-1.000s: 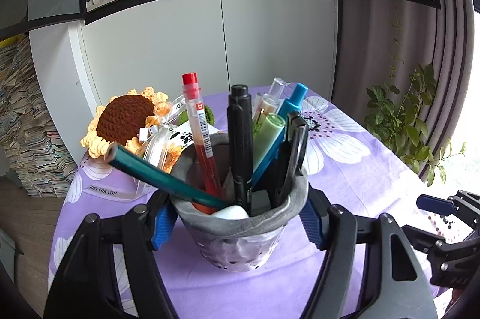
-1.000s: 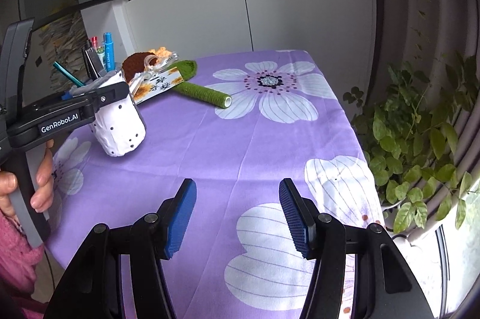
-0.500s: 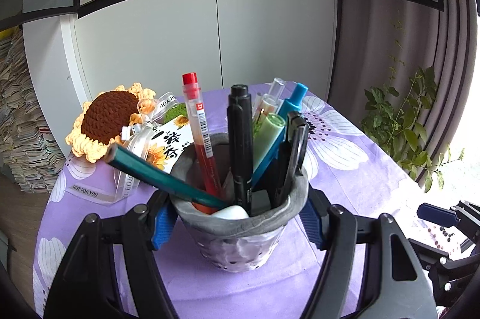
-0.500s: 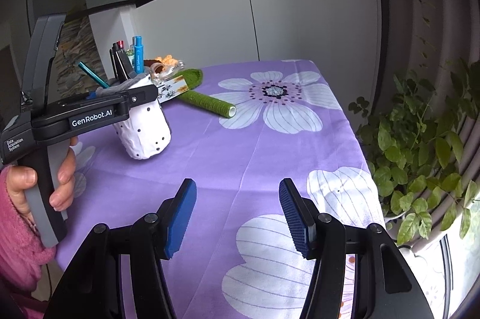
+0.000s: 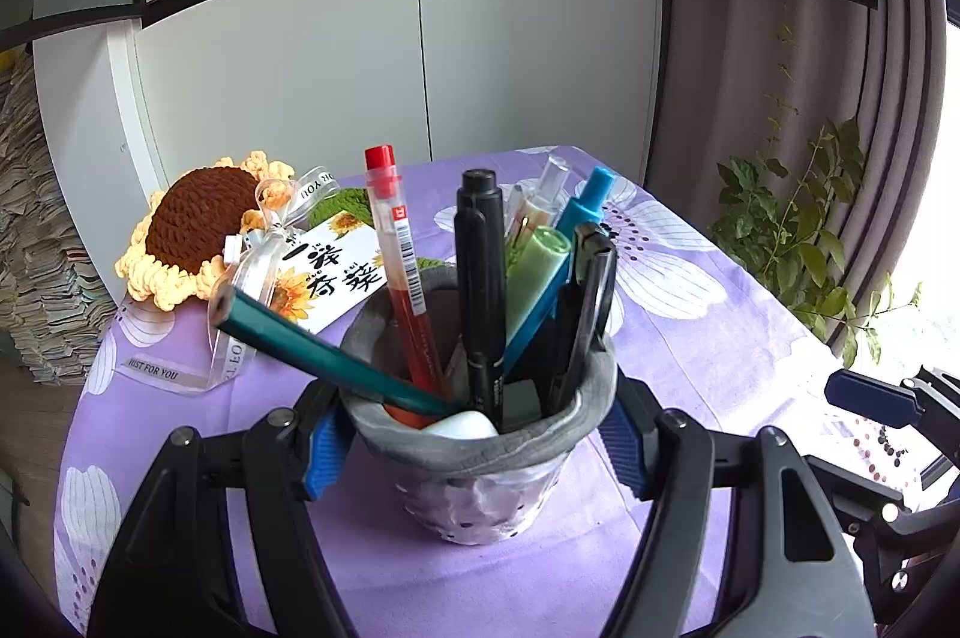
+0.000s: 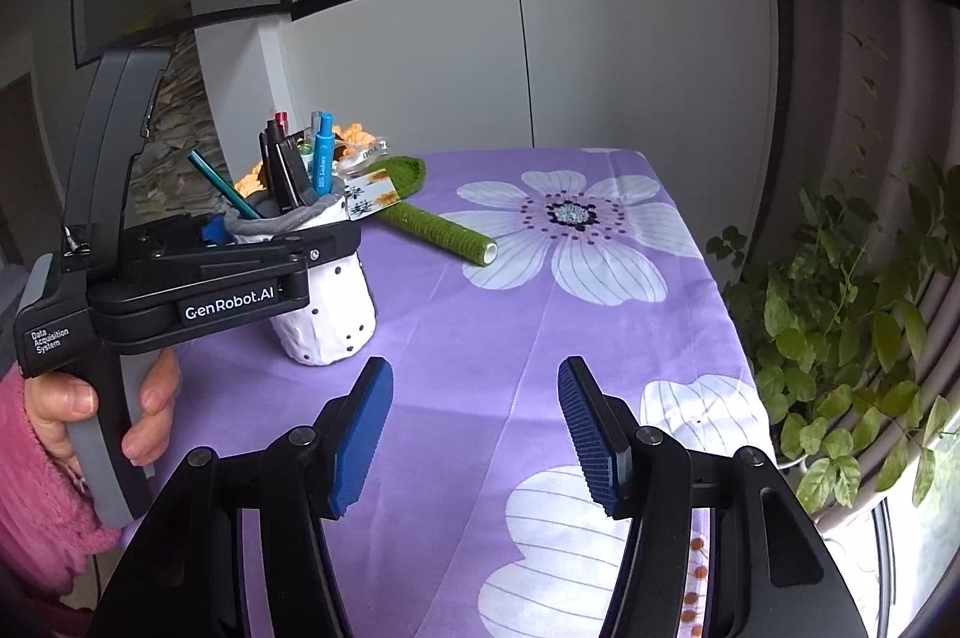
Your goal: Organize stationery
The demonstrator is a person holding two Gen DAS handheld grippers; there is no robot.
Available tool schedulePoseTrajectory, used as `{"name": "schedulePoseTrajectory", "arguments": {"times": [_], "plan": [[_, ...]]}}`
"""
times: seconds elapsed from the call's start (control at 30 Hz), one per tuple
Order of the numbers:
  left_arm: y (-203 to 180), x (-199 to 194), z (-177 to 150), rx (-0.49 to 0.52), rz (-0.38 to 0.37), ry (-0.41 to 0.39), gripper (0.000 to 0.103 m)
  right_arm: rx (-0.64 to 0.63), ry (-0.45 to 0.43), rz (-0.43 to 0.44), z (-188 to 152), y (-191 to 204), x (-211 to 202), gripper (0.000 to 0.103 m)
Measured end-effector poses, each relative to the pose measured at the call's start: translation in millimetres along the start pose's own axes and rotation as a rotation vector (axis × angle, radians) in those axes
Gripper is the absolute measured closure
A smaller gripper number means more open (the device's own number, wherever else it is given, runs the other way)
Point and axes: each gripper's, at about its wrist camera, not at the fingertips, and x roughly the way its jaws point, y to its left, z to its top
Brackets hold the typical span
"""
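1. The table under a purple cloth printed with white flowers carries everything; the task's thing, a white dotted pen holder with a soft grey fabric rim, stands on its near left part, just in front of a crocheted sunflower with a brown centre and yellow petals and a white card with black script
2. The left gripper is clamped on the pen holder, one blue pad pressed to each side just below the rim; the right gripper hangs over bare cloth with its pads apart and nothing between them
3. Handling, as a judgement: the holder looks soft-walled and top-heavy, so a hard squeeze may dent it and a tilt may spill pens; taking it low on the body and keeping it upright seems safer
4. Contents, crowded and leaning: a thick black marker, a red gel pen with a barcode label, a teal pencil slanting far out over the left rim, a blue pen, a pale green highlighter, black-handled scissors and a small white eraser-like lump at the bottom
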Motion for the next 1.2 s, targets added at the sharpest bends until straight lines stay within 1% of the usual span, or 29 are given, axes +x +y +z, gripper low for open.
{"name": "schedulePoseTrajectory", "arguments": {"times": [0.43,0.53,0.63,0.7,0.73,0.77,0.8,0.93,1.13,1.2], "plan": [[0,0,-1,-0.005,-0.001,-0.001,0.034,0.021,0.01,-0.001,-1,-3,4,0.045],[1,2,-2,-0.003,0.008,0.015,0.032,0.023,0.013,0.001,-1,-2,4,0.045],[-1,0,-3,-0.002,-0.006,0.018,0.022,0.029,0.015,0.009,-1,-3,4,0.045],[-3,-4,-4,0.011,0.005,0.005,0.01,0.032,0.016,0.009,-1,-3,3,0.045],[-5,-5,-5,0.022,0.02,-0.001,0.008,0.031,0.017,0.004,0,-3,3,0.045],[-6,-6,-5,0.03,0.032,-0.003,0.002,0.031,0.017,0.002,0,-3,3,0.045],[-7,-8,-6,0.038,0.044,-0.006,0.001,0.031,0.02,0.0,0,-3,2,0.045],[-5,-16,-9,0.046,0.045,-0.009,0.001,0.028,0.028,-0.01,2,-2,-1,0.045],[4,-29,-15,0.004,0.025,0.011,0.001,0.019,0.03,-0.023,9,8,-8,0.045],[7,-39,-19,-0.004,0.031,0.008,0.001,0.011,0.026,-0.022,13,15,-12,0.045]]}}
